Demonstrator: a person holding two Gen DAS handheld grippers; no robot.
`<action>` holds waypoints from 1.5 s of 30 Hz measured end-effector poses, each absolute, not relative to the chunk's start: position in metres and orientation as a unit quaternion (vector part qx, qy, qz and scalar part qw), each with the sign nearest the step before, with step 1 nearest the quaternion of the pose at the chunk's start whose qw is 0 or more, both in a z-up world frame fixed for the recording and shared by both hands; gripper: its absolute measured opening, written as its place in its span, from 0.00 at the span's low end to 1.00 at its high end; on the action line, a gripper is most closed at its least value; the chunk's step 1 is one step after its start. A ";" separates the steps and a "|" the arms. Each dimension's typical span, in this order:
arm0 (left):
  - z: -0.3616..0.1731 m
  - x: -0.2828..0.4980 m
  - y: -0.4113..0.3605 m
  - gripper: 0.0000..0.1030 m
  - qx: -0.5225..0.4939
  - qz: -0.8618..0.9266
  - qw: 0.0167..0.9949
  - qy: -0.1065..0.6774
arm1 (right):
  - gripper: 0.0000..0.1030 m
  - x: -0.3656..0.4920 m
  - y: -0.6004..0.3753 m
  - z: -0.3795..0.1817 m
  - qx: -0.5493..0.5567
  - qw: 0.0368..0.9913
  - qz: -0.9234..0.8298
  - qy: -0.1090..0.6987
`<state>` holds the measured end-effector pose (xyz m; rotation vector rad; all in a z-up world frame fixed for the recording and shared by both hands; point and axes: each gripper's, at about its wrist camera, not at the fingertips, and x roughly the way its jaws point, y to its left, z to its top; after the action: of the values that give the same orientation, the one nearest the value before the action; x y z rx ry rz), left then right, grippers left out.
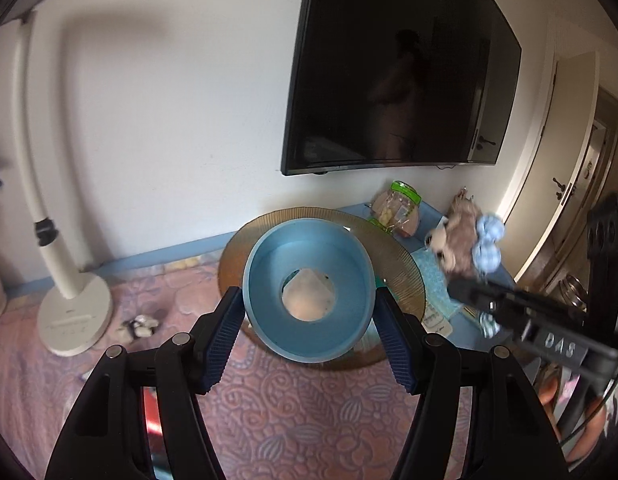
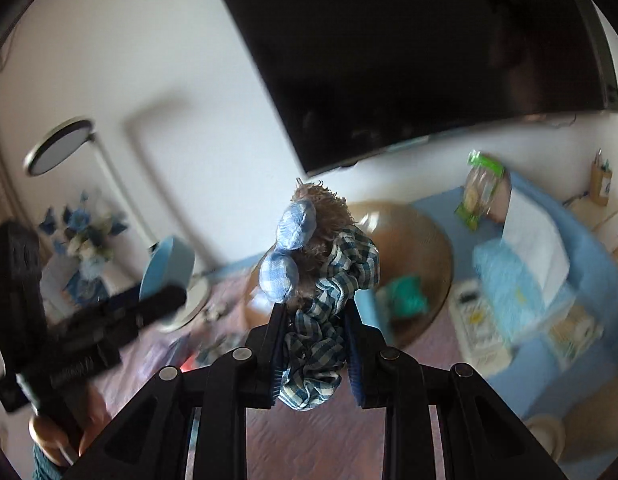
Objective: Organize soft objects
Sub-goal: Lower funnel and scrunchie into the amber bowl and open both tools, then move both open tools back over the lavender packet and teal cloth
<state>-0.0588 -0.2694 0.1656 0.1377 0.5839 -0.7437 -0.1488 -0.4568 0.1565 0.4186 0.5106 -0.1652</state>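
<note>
Holding: our left gripper (image 1: pixel 309 316) clamps the blue bowl (image 1: pixel 309 292) by its rim, above the round woven mat (image 1: pixel 401 276).
Carrying: our right gripper (image 2: pixel 315 344) pinches a plush toy (image 2: pixel 321 264) by its checked cloth, mid-air right of the bowl.
Progress: we judge it partway; toy not yet in bowl, small soft item (image 1: pixel 139 326) left of the mat remains.
Materials: smooth hard bowl; shaggy brown plush, padded blue gingham ears; ribbed mat.
</note>
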 end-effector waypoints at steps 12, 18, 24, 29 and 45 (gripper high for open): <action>0.168 -0.022 -0.271 0.80 0.033 -0.360 0.885 0.295 | 0.75 -0.085 -0.500 0.170 0.185 0.930 -0.150 0.280; 0.195 -0.067 -0.184 0.80 0.025 -0.299 0.916 0.266 | 0.76 -0.126 -0.468 0.166 0.193 0.934 -0.122 0.274; 0.232 -0.118 -0.092 0.80 0.047 -0.186 0.952 0.239 | 0.76 -0.136 -0.375 0.149 0.168 0.945 -0.016 0.281; 0.242 -0.155 -0.014 0.94 0.036 -0.124 0.968 0.215 | 0.76 -0.112 -0.304 0.102 0.146 0.936 0.032 0.319; 0.022 -0.059 0.009 0.97 -0.037 -0.113 0.926 0.359 | 0.82 -0.079 -0.259 0.016 0.102 0.913 0.074 0.387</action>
<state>-0.0586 0.0088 0.0219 -0.0753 0.7358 -0.2327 -0.0794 -0.2595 0.0162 0.2097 0.7973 0.1526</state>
